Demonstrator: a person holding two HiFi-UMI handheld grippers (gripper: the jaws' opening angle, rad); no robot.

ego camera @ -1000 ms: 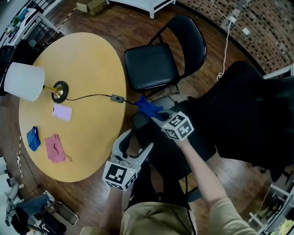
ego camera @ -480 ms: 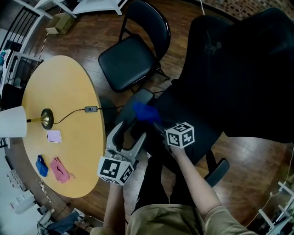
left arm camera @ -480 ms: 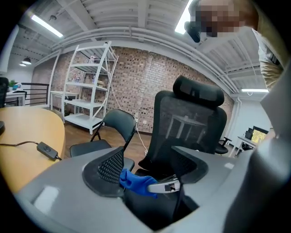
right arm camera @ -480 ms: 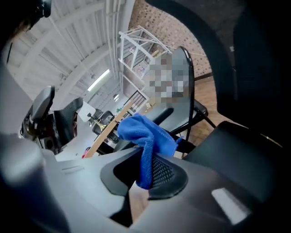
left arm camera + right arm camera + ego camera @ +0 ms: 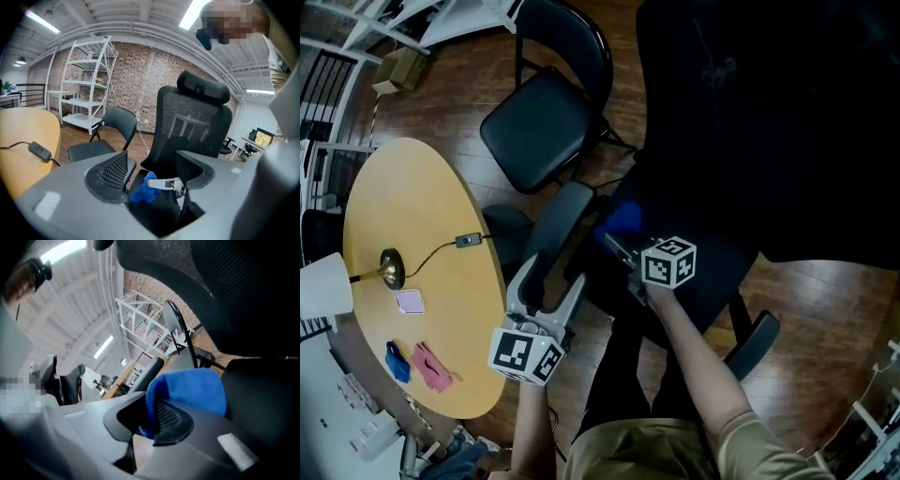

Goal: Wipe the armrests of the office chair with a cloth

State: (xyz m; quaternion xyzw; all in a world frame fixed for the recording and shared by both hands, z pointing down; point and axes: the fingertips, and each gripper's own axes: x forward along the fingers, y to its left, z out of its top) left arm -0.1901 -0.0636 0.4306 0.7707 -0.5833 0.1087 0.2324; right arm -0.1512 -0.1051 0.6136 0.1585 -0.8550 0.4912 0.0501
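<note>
Readying a wipe with blue cloth [image 5: 187, 390] pinched in right gripper [image 5: 154, 420] and left gripper [image 5: 548, 281] agape, empty; next, probably pressing cloth onto nearby armrest [image 5: 558, 220].

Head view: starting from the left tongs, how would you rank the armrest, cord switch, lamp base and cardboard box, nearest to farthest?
1. Armrest, right by the left tongs, just ahead.
2. Switch, to the left, near the table edge.
3. Lamp base, farther left on the table.
4. Box, on the floor, far upper left.
</note>
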